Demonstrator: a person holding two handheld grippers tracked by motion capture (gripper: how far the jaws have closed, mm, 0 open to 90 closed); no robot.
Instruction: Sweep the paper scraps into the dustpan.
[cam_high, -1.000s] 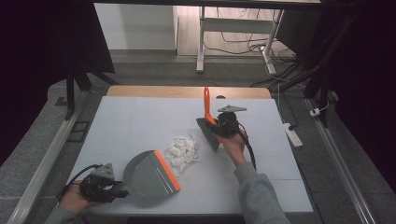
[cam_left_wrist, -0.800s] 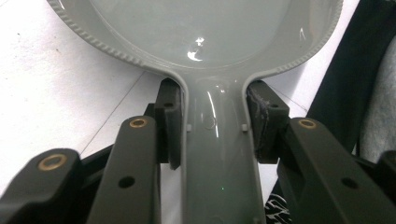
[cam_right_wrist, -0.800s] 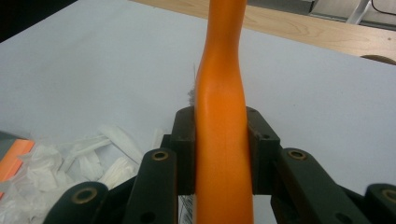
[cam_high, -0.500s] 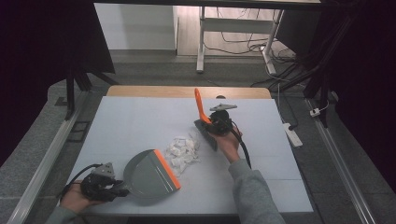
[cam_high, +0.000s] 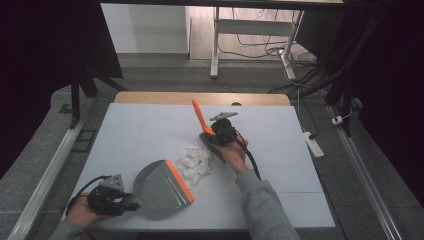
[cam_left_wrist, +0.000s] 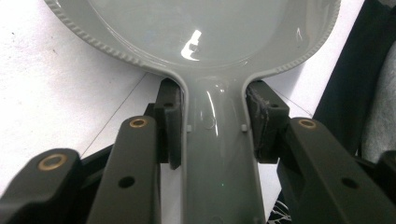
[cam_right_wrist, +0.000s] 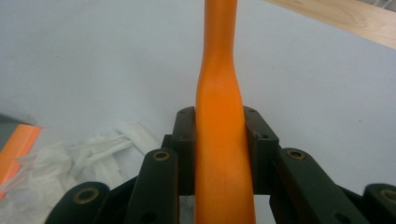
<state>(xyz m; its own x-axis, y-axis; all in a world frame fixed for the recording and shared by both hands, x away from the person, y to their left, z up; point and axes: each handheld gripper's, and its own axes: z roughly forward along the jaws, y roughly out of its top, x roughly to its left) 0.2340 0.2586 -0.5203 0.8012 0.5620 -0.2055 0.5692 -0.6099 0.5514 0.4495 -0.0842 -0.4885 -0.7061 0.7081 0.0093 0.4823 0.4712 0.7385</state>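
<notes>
A grey dustpan (cam_high: 159, 186) with an orange lip lies on the table's near left. My left gripper (cam_high: 127, 204) is shut on its grey handle (cam_left_wrist: 218, 154), both pads pressing the handle's sides. A small brush with an orange handle (cam_high: 200, 117) and a dark head stands just right of a heap of white paper scraps (cam_high: 196, 162). My right gripper (cam_high: 216, 134) is shut on the orange handle (cam_right_wrist: 220, 135), which runs up between the jaws. The scraps (cam_right_wrist: 88, 154) lie between the brush and the dustpan's orange lip (cam_right_wrist: 16, 147).
The pale table top (cam_high: 145, 130) has a wooden strip along its far edge (cam_high: 200, 98). Beyond it stand a white desk frame (cam_high: 216, 45) and cables on the floor. A power strip (cam_high: 312, 144) lies off the table's right side.
My right gripper has carried the brush leftward and nearer, up to the paper scraps, with the handle tilting left. The left gripper and dustpan have stayed still.
</notes>
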